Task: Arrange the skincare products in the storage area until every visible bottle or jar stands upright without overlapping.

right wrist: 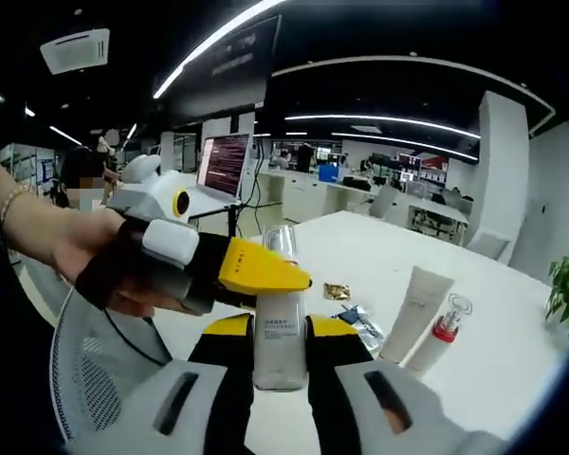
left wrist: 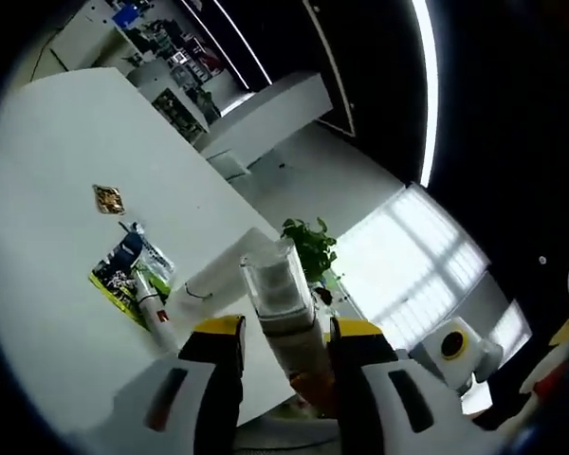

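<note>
- Your left hand-held gripper is clamped on the clear-capped frosted bottle, whose long axis runs forward between the jaws, cap pointing away from you.
- On the white desk, to the left, lie a small gold sachet and a blue-and-yellow packet.
- Your right hand-held gripper also grips that bottle low on its body; it stands upright, held above the desk edge by both.
- To the right, the cream squeeze tube and red-collared pump bottle lean tilted on the desk, nearer your right hand.
</note>
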